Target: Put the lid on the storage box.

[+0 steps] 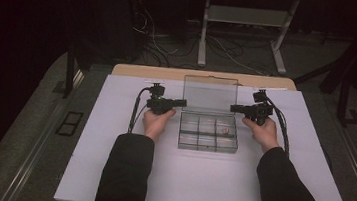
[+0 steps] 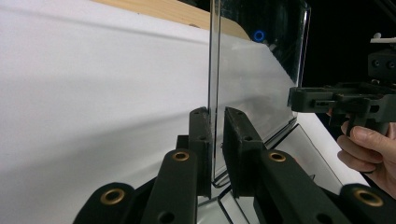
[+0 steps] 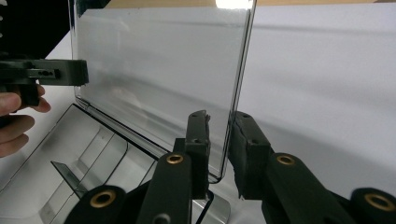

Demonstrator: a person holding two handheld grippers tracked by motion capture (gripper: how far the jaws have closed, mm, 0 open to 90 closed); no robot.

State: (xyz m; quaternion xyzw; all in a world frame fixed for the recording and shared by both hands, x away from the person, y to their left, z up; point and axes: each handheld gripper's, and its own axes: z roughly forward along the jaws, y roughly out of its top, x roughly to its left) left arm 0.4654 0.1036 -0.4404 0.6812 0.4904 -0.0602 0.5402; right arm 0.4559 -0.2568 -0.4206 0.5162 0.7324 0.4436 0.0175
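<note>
Mid-frame on the bench (image 1: 108, 173), each hand-held gripper (image 1: 166, 103) (image 1: 248, 109) straddles a lid (image 1: 209, 95) edge, jaws not quite clamped, probably steadying it upright.

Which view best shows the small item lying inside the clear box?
The high view: it looks down into the clear box, where a small reddish item lies in a right-hand compartment. Both gripper views look along the upright lid and catch some dividers, not the item.
</note>
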